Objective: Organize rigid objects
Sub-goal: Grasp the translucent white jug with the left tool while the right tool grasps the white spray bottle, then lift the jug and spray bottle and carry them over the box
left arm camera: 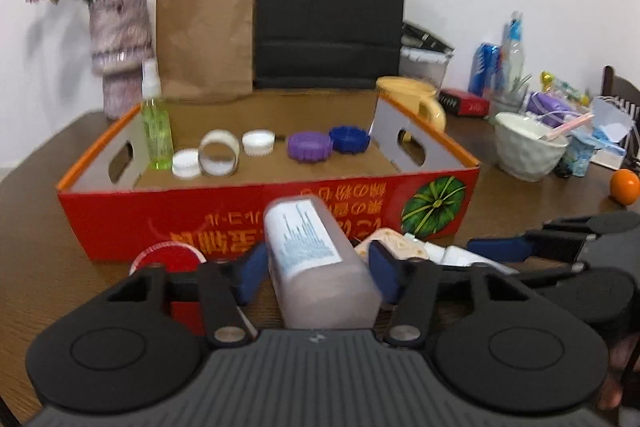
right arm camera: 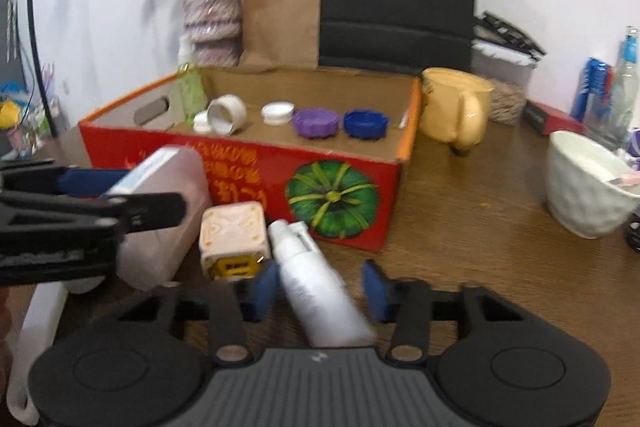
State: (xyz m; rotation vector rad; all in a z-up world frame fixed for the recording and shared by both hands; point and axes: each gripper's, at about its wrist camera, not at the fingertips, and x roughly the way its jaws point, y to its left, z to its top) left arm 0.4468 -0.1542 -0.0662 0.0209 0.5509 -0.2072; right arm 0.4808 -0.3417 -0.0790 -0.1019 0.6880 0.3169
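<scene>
Left claw (left arm camera: 318, 273) clamped on a pinkish labelled bottle (left arm camera: 320, 263), held just in front of the red cardboard box (left arm camera: 240, 211) on the brown worktop (left arm camera: 48, 163). Right claw (right arm camera: 320, 289) apart, blue pads either side of a white tube (right arm camera: 320, 291) lying on the worktop, not gripping. Beige cube (right arm camera: 234, 239) at ten o'clock of the tube, touching it. Inside the box: purple cap (right arm camera: 316, 123), blue cap (right arm camera: 366, 123), white ring (right arm camera: 228, 115).

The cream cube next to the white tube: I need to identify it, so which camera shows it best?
The right wrist view: the cream cube shows its patterned top and yellow front face, beside the white tube. The left wrist view catches only a sliver behind the left gripper.
</scene>
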